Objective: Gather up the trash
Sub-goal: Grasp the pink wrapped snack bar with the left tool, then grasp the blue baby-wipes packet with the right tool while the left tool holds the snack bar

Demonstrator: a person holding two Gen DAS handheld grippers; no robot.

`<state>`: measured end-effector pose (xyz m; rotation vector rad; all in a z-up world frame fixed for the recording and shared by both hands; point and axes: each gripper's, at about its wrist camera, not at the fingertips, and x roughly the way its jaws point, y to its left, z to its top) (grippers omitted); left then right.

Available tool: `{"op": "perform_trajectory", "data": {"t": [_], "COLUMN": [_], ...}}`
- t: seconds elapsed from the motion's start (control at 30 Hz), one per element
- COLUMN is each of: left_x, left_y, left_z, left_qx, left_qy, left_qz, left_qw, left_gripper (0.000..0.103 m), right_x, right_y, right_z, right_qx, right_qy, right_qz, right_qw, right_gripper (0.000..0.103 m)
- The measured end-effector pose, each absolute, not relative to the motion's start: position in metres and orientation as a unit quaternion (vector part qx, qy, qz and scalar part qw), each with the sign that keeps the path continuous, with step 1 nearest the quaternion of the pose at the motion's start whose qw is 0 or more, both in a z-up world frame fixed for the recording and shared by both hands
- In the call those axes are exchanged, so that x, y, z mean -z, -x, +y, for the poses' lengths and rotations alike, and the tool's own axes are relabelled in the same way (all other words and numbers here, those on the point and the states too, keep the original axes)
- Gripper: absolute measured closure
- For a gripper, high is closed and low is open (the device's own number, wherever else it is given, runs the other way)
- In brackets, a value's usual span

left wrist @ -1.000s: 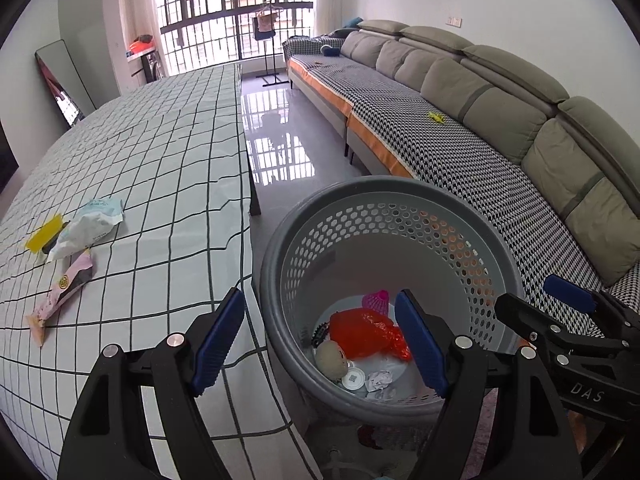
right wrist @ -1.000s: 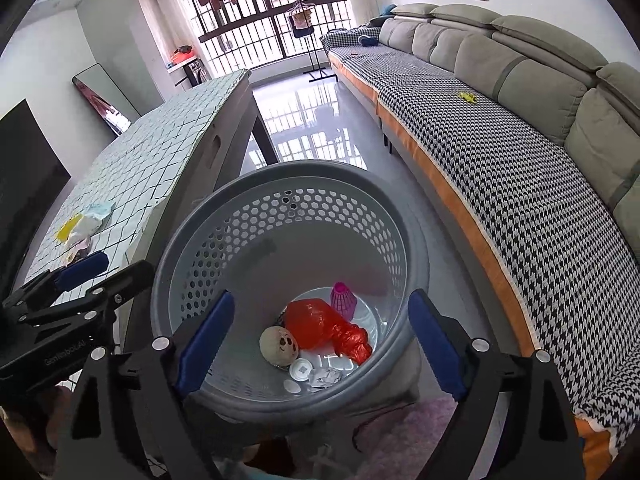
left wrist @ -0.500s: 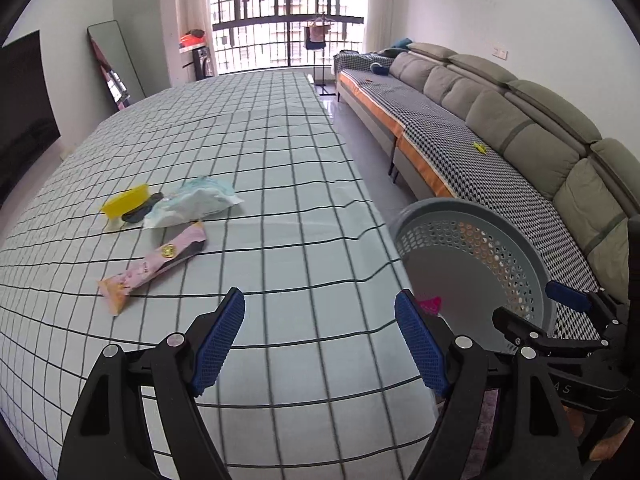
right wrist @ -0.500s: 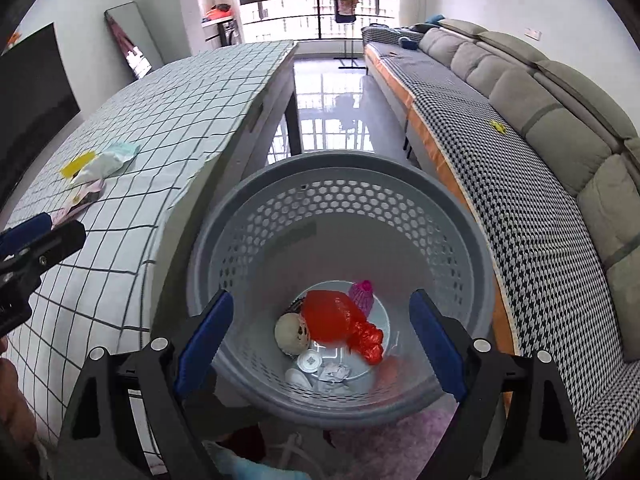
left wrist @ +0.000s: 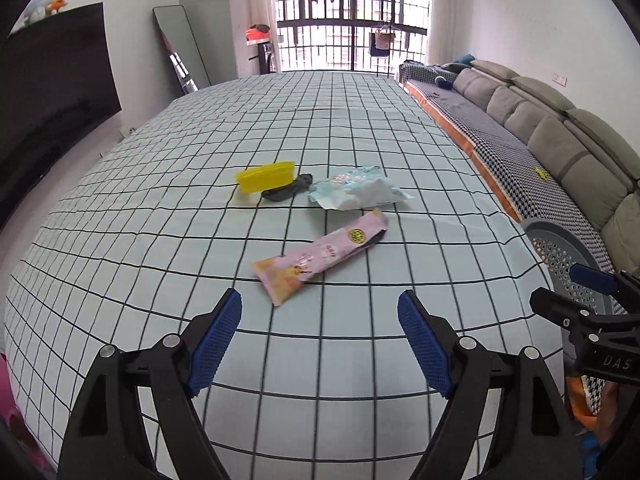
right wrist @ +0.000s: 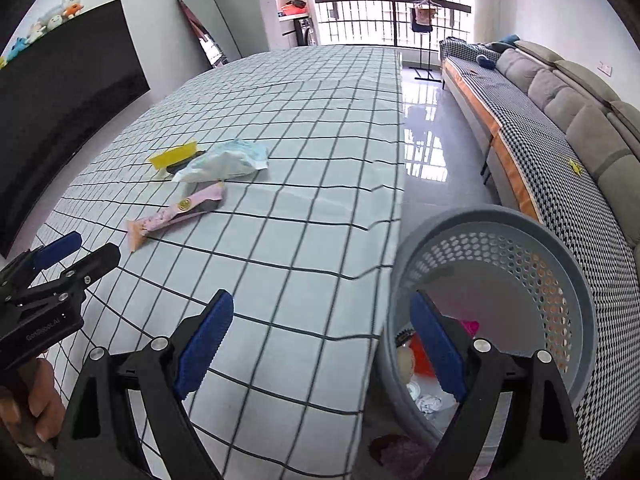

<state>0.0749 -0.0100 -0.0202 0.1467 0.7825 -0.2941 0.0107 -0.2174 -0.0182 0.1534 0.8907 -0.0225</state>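
Observation:
On the checked tablecloth (left wrist: 160,240) lie a pink snack wrapper (left wrist: 320,254), a crumpled white and blue packet (left wrist: 356,192), a yellow piece (left wrist: 266,176) and a dark scrap (left wrist: 286,190). My left gripper (left wrist: 320,340) is open and empty just short of the pink wrapper. My right gripper (right wrist: 320,340) is open and empty over the table's right edge beside the grey perforated basket (right wrist: 560,272), which holds red and pink trash. The wrapper (right wrist: 172,216), packet (right wrist: 224,162) and yellow piece (right wrist: 174,156) show in the right wrist view too.
A grey sofa (left wrist: 560,152) with a houndstooth cover runs along the right wall. A dark TV screen (left wrist: 52,92) and a leaning mirror (left wrist: 180,48) stand at the left. Shiny floor (right wrist: 432,140) lies between table and sofa.
Both grippers have swung left from above the basket to face the table. The trash on the cloth now lies straight ahead of the left gripper. Both stay open.

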Motion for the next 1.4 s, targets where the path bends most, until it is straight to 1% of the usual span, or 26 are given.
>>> {"op": "perform_trajectory", "data": {"t": [0.1,0.27,0.57,0.83,0.9,0.97,1.0,1.03,1.07,1.1,1.13,1.17,1.2,1.23,1.4], "left_x": [0.024,0.026,0.046,0.067,0.070,0.073,0.074,0.074,0.073,0.073,0.073,0.073,0.072,0.072,0.061], "left_y": [-0.085,-0.104,-0.141,-0.161,-0.163,-0.164,-0.164,-0.164,-0.163,-0.162,-0.161,-0.160,-0.158,-0.156,-0.145], "left_z": [0.002,0.000,-0.019,-0.038,-0.041,-0.043,-0.043,-0.042,-0.042,-0.041,-0.041,-0.041,-0.041,-0.041,-0.035], "left_qx": [0.142,0.152,0.213,0.235,0.242,0.247,0.250,0.255,0.257,0.259,0.261,0.263,0.267,0.270,0.267], "left_qy": [-0.074,-0.090,-0.111,-0.139,-0.136,-0.134,-0.134,-0.130,-0.127,-0.125,-0.124,-0.124,-0.123,-0.122,-0.123], "left_qz": [0.381,0.372,0.404,0.420,0.426,0.432,0.434,0.434,0.434,0.433,0.432,0.431,0.431,0.431,0.407], "left_qw": [0.911,0.911,0.883,0.866,0.861,0.857,0.855,0.854,0.854,0.854,0.854,0.854,0.853,0.852,0.865], "left_gripper": [0.023,0.020,0.020,0.020,0.022,0.033,0.036,0.041,0.048,0.051,0.057,0.066,0.071,0.080,0.082], "right_x": [0.017,0.013,0.010,0.019,0.021,0.025,0.026,0.028,0.030,0.031,0.033,0.034,0.035,0.037,0.040], "right_y": [-0.021,-0.034,-0.027,-0.021,-0.021,-0.022,-0.023,-0.024,-0.025,-0.026,-0.027,-0.029,-0.030,-0.032,-0.041], "right_z": [-0.204,-0.192,-0.221,-0.231,-0.231,-0.230,-0.231,-0.231,-0.230,-0.230,-0.229,-0.229,-0.228,-0.227,-0.224], "right_qx": [-0.001,-0.004,0.035,0.044,0.045,0.046,0.047,0.047,0.047,0.047,0.048,0.048,0.048,0.048,0.049], "right_qy": [-0.077,-0.074,-0.101,-0.121,-0.123,-0.122,-0.123,-0.123,-0.123,-0.124,-0.123,-0.122,-0.120,-0.118,-0.107], "right_qz": [0.430,0.429,0.425,0.434,0.436,0.439,0.441,0.443,0.444,0.446,0.447,0.448,0.449,0.450,0.451], "right_qw": [0.900,0.900,0.899,0.892,0.890,0.889,0.888,0.887,0.886,0.885,0.885,0.885,0.884,0.884,0.885], "right_gripper": [0.018,0.018,0.018,0.018,0.018,0.018,0.018,0.018,0.018,0.018,0.018,0.018,0.018,0.018,0.018]}}
